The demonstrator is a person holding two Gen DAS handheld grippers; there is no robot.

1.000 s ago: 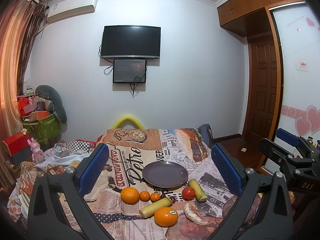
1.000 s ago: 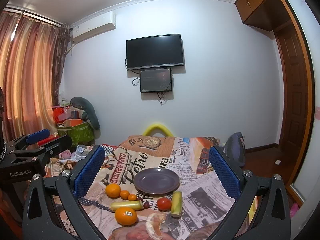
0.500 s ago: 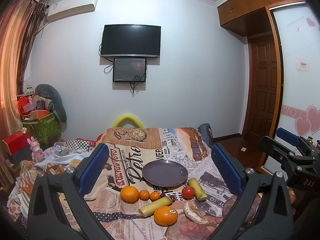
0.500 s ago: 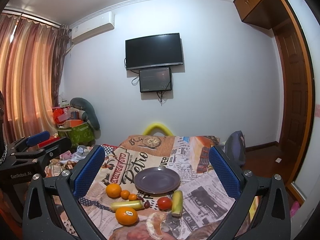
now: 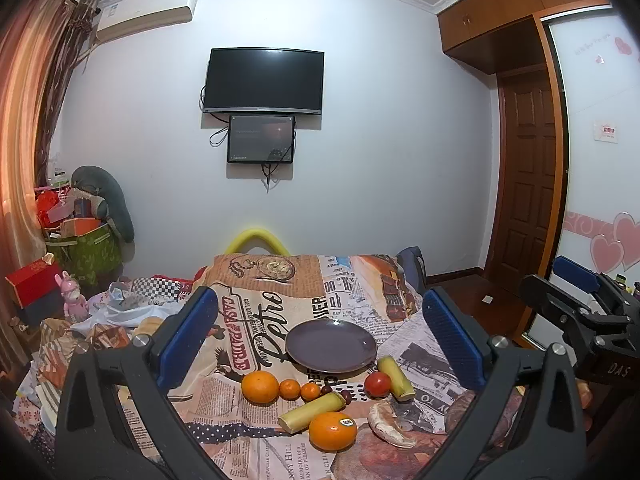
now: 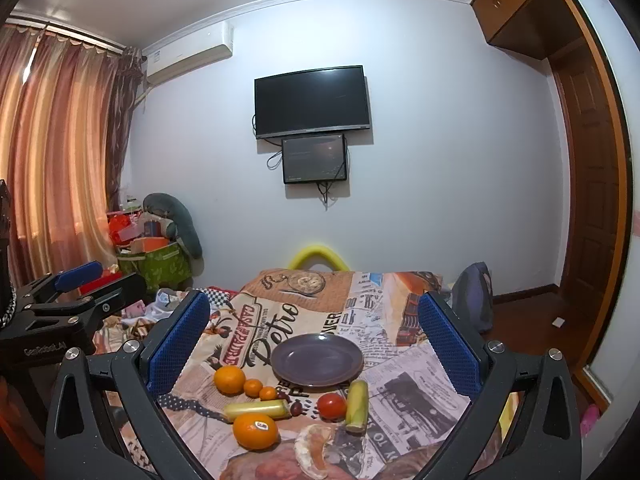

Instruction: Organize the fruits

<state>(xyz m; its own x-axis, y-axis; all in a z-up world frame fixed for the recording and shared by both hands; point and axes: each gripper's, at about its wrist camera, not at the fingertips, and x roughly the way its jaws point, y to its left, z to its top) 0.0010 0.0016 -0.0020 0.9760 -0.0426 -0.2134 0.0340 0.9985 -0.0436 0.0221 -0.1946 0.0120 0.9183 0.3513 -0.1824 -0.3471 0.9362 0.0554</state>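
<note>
On the cloth-covered table, everything sits around one grey plate point(image 5: 331, 345), so I place each thing against it, going left to right:

- Left gripper point(image 5: 320, 332): held up in the air on the near side of the plate, its blue pads point(image 5: 188, 336) wide apart, nothing between them. In the right wrist view it shows far off to the left of the plate point(image 6: 76, 292).
- Large orange point(image 5: 260, 387): near and to the left of the plate's front rim, resting on the printed tablecloth point(image 5: 256, 304).
- Two small oranges point(image 5: 289, 389) and point(image 5: 310, 391): in a row just right of the large one, in front of the plate's left half.
- Dark small fruits point(image 5: 326, 389) and point(image 5: 346, 397): just in front of the plate; what kind they are I cannot tell.
- Pale yellow-green stalk point(image 5: 312, 405): lying slantwise in front of the plate, nearer than the row of oranges.
- Orange with a sticker point(image 5: 333, 431): nearest of all, well in front of the plate, touching or almost touching the stalk's near side.
- Tomato point(image 5: 377, 384): just off the plate's front right rim.
- Second stalk point(image 5: 395, 372): right beside the tomato, its far end close to the plate's right rim.
- Peeled piece of fruit or rind point(image 5: 386, 424): in front of the tomato, well nearer than the plate.
- Right gripper point(image 6: 314, 340): also raised on the near side of the plate, blue pads point(image 6: 448, 348) spread wide and empty; from the left wrist view it sits far right of the plate point(image 5: 580, 300).
- Plate itself: bare, with all the fruit off it.
</note>
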